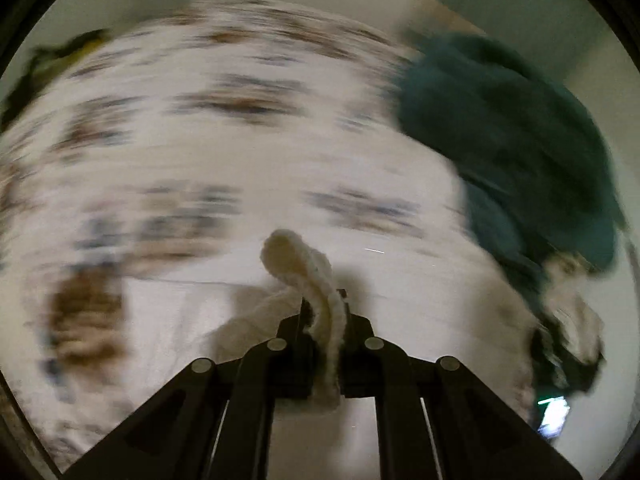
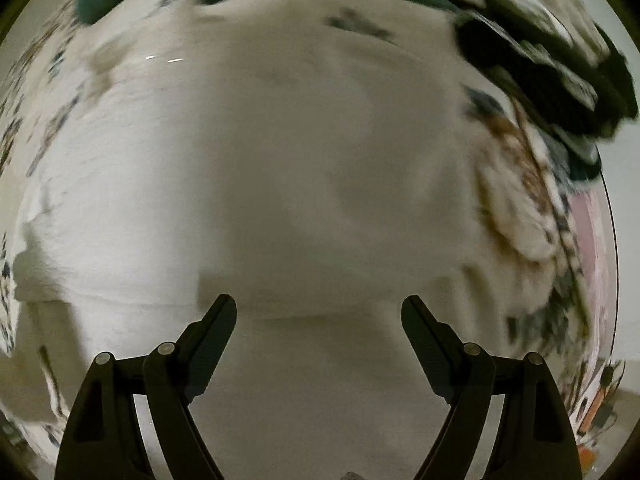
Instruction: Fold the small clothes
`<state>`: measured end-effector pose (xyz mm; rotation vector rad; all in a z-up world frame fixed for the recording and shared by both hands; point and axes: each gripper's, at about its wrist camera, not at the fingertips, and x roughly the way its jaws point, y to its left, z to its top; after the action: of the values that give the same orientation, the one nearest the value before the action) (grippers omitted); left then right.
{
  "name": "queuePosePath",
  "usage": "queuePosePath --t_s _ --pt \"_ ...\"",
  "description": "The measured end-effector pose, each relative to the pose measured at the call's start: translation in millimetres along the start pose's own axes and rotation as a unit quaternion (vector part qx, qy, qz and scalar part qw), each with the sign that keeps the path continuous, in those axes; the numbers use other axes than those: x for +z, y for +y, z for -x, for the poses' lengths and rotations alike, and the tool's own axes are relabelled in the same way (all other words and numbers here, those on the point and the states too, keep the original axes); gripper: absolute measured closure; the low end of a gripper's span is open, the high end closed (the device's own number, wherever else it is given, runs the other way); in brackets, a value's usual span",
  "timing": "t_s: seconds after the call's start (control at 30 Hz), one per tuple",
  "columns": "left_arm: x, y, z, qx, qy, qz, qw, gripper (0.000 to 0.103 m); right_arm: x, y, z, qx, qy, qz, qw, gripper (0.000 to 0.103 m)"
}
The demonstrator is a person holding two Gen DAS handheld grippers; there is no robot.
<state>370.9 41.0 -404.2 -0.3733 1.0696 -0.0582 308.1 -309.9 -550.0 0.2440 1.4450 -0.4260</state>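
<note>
Left wrist view, blurred with motion, shows the left gripper [image 1: 322,316] clenched on a cream knitted piece [image 1: 298,268], a thick, fuzzy strip that rises from between the closed jaws at lower centre and curls over at its free end. What garment it is cannot be told; it may be a sock or a cuff. Below it spreads a patterned sheet [image 1: 200,128], white with brown and blue-grey blotches, which looks like a bed cover. A dark teal garment [image 1: 508,128] lies heaped at the right of the frame, and a black-and-cream cloth [image 1: 568,328] sits at the lower right edge beside it.

Right wrist view has the right gripper [image 2: 319,312] released, its fingers spread wide and holding nothing, over a plain pale area of the sheet in the middle of the frame. The teal garment runs along the top edge, the black-and-cream cloth fills the upper right.

Judging by its looks, the knitted piece is light, soft and limp, and will droop wherever it is unsupported; its nap should grip well rather than slip. A second hold at the free curled end would let it be stretched flat for folding.
</note>
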Motion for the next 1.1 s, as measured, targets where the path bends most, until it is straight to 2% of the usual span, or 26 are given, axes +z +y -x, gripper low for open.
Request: queuePosePath --t_s 0.1,0.13,0.17,0.27,0.3,0.4,0.43,0.47,0.5,0.53,0.57,0.7,0.83,0.9,0.97,1.03,1.07,1.1 --pt "-14.8 -118.5 -33.1 -0.062 0.032 -0.072 0.9950 0.097 0.2 -42.7 -0.9 0.016 0.004 -0.019 1.000 0.017" --pt "-18.4 -137.3 -39.2 -0.078 0.038 -0.084 0.9927 0.097 0.3 -61.6 -0.2 0.015 0.003 -0.025 1.000 0.017" --pt "-29.2 -174.6 -50.6 -0.096 0.053 -0.105 0.9884 0.097 0.7 -74.0 -0.2 0.012 0.003 -0.027 1.000 0.017" --pt "-54.3 -232.8 -78.7 -0.129 0.109 -0.136 0.9762 0.096 4.8 -110.8 -4.0 0.000 0.006 -0.032 0.999 0.017" --pt "-66.4 -250.3 -91.7 -0.127 0.132 -0.151 0.9715 0.093 7.4 -120.5 -5.8 -0.003 0.008 -0.036 0.999 0.017" --pt "-89.2 -272.2 -116.7 -0.123 0.167 -0.189 0.9598 0.092 17.4 -145.0 -3.7 0.021 0.006 -0.056 0.998 0.017" --pt "-92.6 -272.4 -122.1 -0.121 0.172 -0.197 0.9575 0.080 19.8 -150.3 -1.0 0.033 0.003 -0.061 0.998 0.017" --pt "-92.4 -268.4 -122.6 -0.119 0.176 -0.199 0.9567 0.069 23.8 -155.3 0.5 0.044 0.001 -0.066 0.997 0.017" --pt "-92.4 -263.8 -124.3 -0.113 0.178 -0.199 0.9570 0.044 28.9 -161.0 2.7 0.059 0.000 -0.073 0.996 0.017" --pt "-88.9 -252.4 -124.0 -0.103 0.176 -0.192 0.9599 0.023 27.1 -168.6 4.6 0.070 -0.001 -0.079 0.994 0.017" --pt "-87.5 -245.2 -123.0 -0.098 0.173 -0.186 0.9622 0.019 31.6 -173.2 7.0 0.086 -0.002 -0.089 0.992 0.017" --pt "-53.7 -168.4 -103.2 -0.037 0.127 -0.159 0.9784 0.018 57.3 -187.5 9.7 0.156 -0.002 -0.117 0.981 0.017" --pt "-23.7 -78.0 -84.2 0.078 0.071 -0.149 0.9831 0.018 78.8 -168.4 11.6 0.228 -0.005 -0.131 0.965 0.017" --pt "-9.9 -32.8 -85.6 0.122 0.067 -0.124 0.9824 0.018 90.8 -149.3 5.2 0.228 0.005 -0.136 0.964 0.017" --pt "-4.2 -4.2 -94.3 0.141 0.075 -0.102 0.9818 0.018 106.2 -138.0 -6.7 0.221 0.005 -0.137 0.966 0.020" --pt "-1.6 15.7 -107.1 0.159 0.084 -0.094 0.9792 0.018 118.3 -129.0 -20.3 0.207 0.011 -0.129 0.970 0.073" --pt "-1.8 22.1 -115.0 0.161 0.091 -0.091 0.9786 0.018 124.4 -123.0 -26.6 0.189 0.019 -0.120 0.974 0.095" --pt "-2.6 25.2 -123.8 0.162 0.097 -0.095 0.9774 0.018 126.0 -122.9 -24.7 0.181 0.011 -0.121 0.976 0.096"
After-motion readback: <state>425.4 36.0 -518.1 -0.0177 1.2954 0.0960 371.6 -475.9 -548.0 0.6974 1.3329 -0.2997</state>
